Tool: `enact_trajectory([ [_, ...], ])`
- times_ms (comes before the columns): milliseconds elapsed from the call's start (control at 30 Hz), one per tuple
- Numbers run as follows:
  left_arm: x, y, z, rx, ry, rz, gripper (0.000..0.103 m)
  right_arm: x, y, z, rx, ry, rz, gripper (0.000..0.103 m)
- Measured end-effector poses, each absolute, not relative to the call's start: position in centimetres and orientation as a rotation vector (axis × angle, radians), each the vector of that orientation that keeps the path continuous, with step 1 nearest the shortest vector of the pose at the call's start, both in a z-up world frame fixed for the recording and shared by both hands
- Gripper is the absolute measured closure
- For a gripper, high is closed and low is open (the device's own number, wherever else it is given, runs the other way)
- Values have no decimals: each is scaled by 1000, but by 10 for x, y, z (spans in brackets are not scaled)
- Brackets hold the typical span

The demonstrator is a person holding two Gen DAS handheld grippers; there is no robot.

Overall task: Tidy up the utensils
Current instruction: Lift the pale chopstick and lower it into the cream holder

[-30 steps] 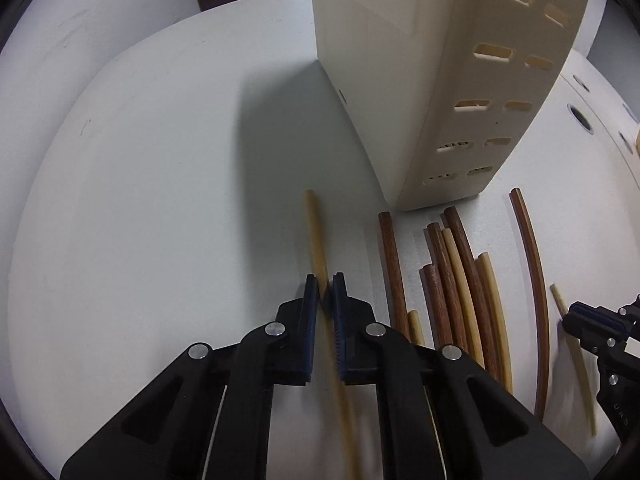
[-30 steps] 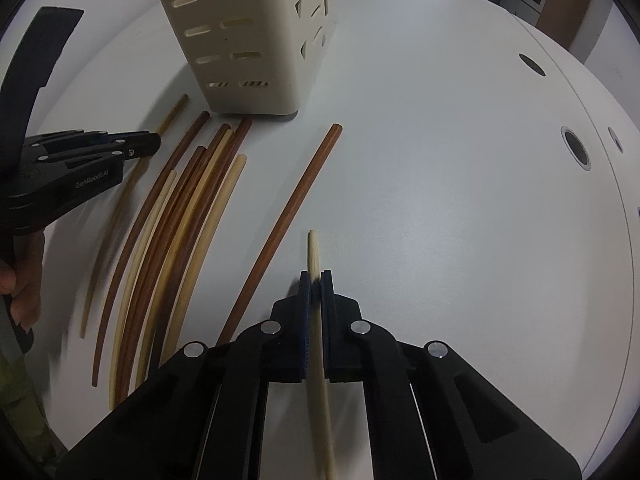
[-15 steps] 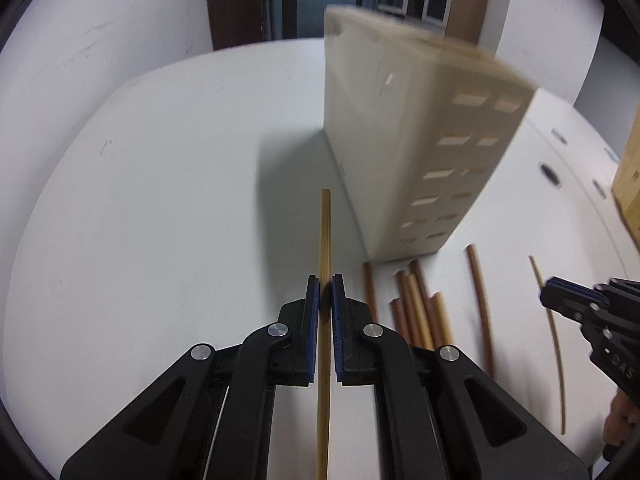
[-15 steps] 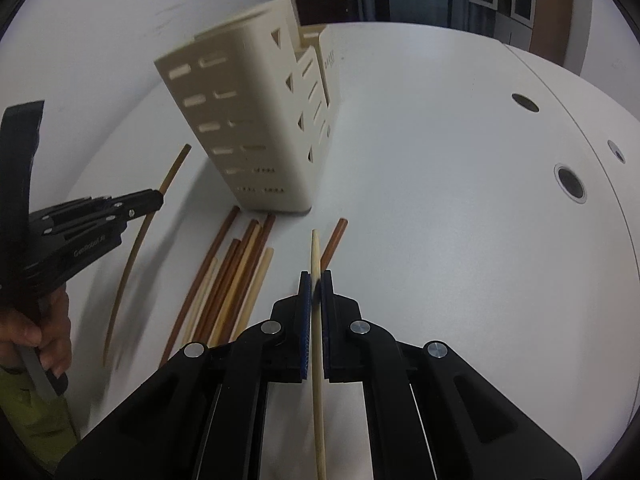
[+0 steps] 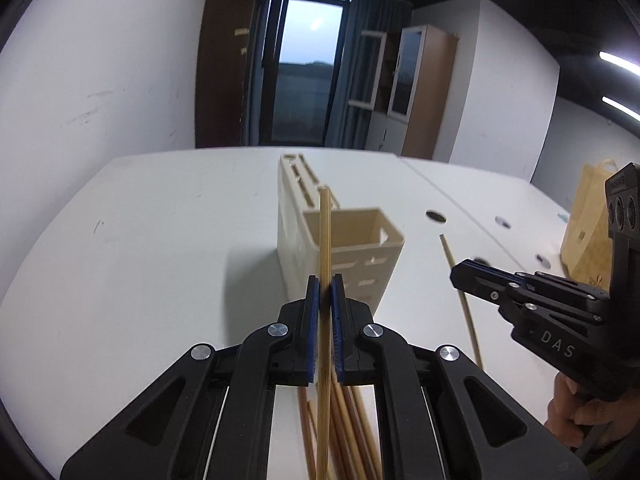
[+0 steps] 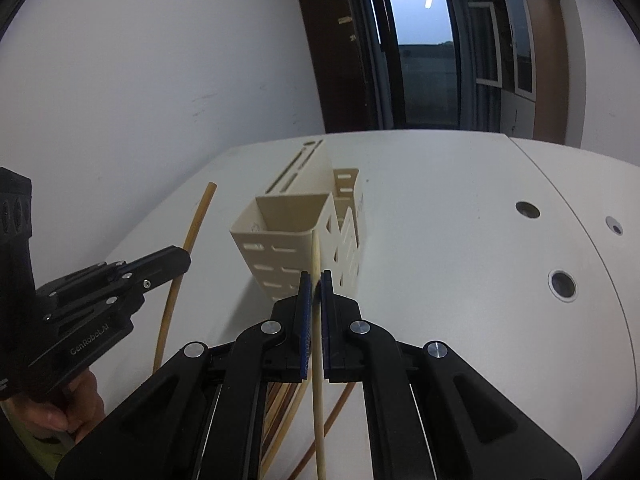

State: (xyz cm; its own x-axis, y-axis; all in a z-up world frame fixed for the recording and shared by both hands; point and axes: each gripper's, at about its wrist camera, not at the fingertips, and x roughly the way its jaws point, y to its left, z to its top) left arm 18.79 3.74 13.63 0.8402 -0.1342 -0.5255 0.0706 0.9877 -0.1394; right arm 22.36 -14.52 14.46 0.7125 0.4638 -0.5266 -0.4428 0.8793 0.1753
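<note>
Two chopsticks are off the table, one per gripper: a tan chopstick (image 5: pixel 325 248) pinched in the left gripper (image 5: pixel 325 280) and a pale chopstick (image 6: pixel 316 264) pinched in the right gripper (image 6: pixel 315 278), each running forward between pads pressed together on it, tips near the open bin of the cream utensil holder (image 5: pixel 352 232). They look light, stiff and smooth, likely to swivel in a mid-shaft pinch, so a firm grip suits. More chopsticks (image 5: pixel 348 432) lie loose on the white table (image 5: pixel 140 240) below
</note>
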Motion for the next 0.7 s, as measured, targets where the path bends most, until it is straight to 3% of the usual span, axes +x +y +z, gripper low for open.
enact_trajectory([
  [700, 195, 28, 169, -123, 177, -142, 97, 256, -145, 191, 103, 246, 584, 98],
])
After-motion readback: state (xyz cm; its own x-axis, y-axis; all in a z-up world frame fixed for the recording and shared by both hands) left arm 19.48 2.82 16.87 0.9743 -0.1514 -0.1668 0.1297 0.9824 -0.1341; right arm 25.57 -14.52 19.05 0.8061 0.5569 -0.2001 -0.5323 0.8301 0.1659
